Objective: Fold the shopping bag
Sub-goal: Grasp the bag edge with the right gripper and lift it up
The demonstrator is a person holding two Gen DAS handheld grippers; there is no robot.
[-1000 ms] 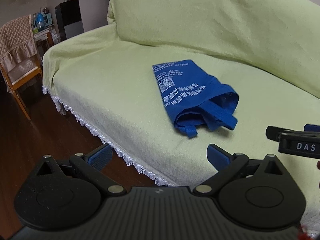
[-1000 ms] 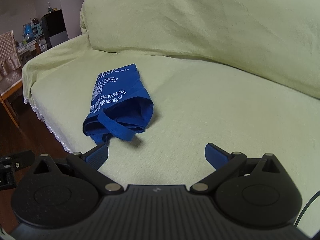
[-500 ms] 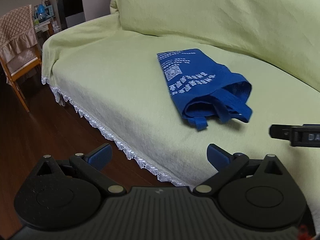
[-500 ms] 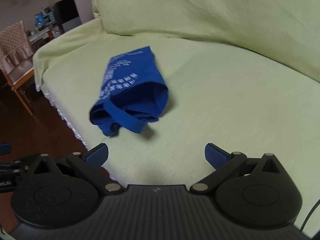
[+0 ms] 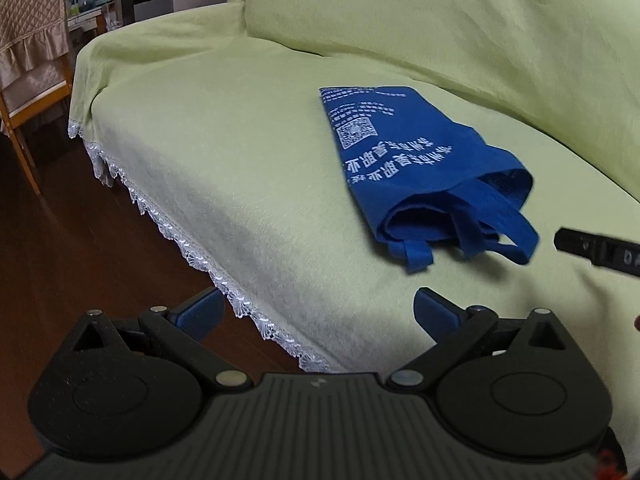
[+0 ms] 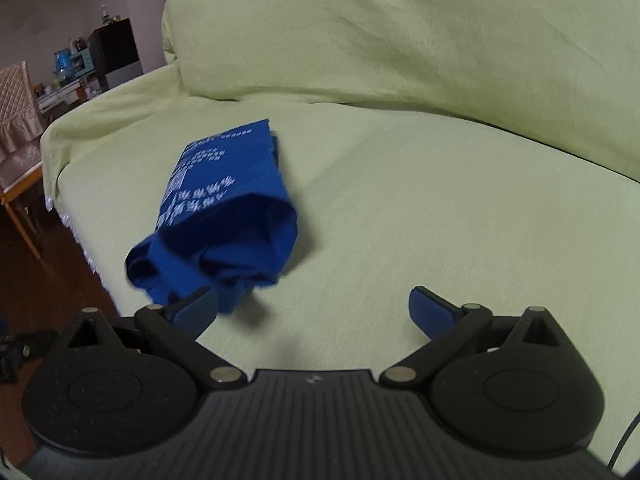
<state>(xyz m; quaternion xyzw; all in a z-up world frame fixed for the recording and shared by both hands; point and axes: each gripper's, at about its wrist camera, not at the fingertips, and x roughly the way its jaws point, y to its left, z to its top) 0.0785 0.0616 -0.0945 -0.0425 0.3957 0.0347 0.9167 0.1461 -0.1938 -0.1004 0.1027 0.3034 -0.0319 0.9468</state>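
Note:
A blue shopping bag (image 5: 404, 152) with white print lies on its side on the green-covered sofa, its mouth and loose handles (image 5: 504, 236) facing me. In the right wrist view the same shopping bag (image 6: 224, 216) gapes open just beyond the left fingertip. My left gripper (image 5: 316, 310) is open over the sofa's lace-trimmed front edge, short of the bag and to its left. My right gripper (image 6: 314, 306) is open and holds nothing, low over the seat right of the bag's mouth. The right gripper's black body (image 5: 600, 246) pokes in at the left view's right edge.
The sofa seat (image 6: 440, 216) stretches wide to the right of the bag, with the backrest (image 6: 400, 32) behind. A white lace trim (image 5: 192, 248) marks the front edge above dark wood floor. A wooden chair (image 5: 28, 64) and a cluttered table stand far left.
Both grippers have moved in toward the sofa, so the bag looms larger. The right gripper has dropped lower and closer to the bag's mouth. Both stay open; the bag lies as before.

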